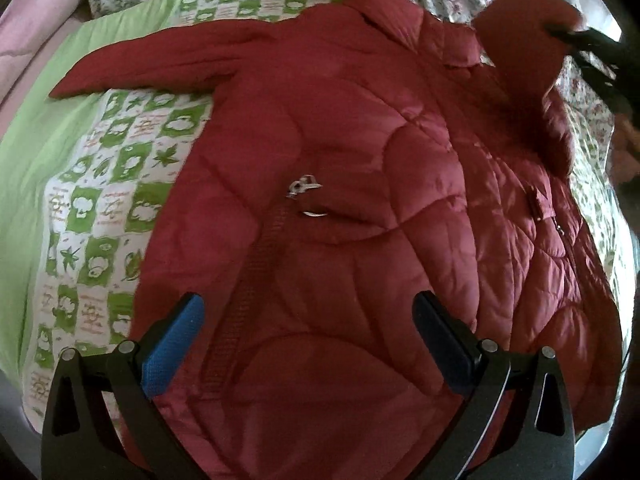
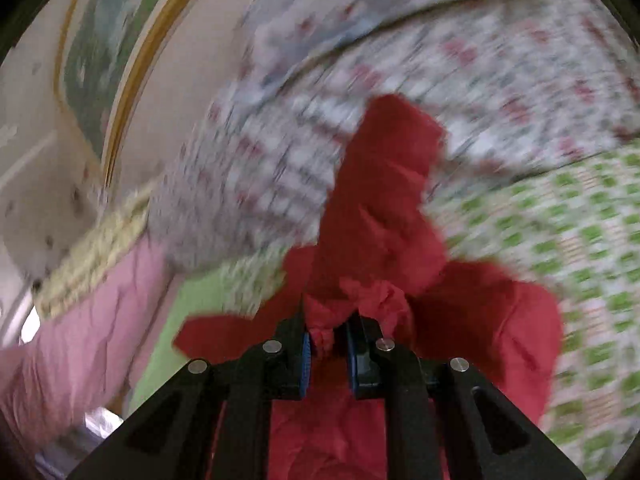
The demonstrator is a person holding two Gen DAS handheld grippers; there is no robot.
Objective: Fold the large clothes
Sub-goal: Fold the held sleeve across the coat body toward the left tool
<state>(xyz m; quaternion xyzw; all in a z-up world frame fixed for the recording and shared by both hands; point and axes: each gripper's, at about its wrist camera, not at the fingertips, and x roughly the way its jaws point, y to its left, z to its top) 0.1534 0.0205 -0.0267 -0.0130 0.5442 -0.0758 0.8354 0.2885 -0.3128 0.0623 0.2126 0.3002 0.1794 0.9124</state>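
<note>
The red jacket (image 1: pixel 360 200) lies on the bed (image 1: pixel 52 152), its sleeve (image 2: pixel 384 184) pinched by the right tongs (image 2: pixel 328 354) for folding inward, while the left tongs (image 1: pixel 308 344) hang spread and empty.

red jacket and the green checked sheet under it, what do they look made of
Red jacket: looks like padded synthetic shell, perhaps nylon; stitched quilting puffs up and the surface has a slight sheen. Green checked sheet: probably printed cotton or a blend; flat, matte, with leaf patterns and no shine.

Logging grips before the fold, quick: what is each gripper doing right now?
Left gripper: open, above the red jacket, holding nothing.
Right gripper: shut on the jacket's sleeve.
</note>
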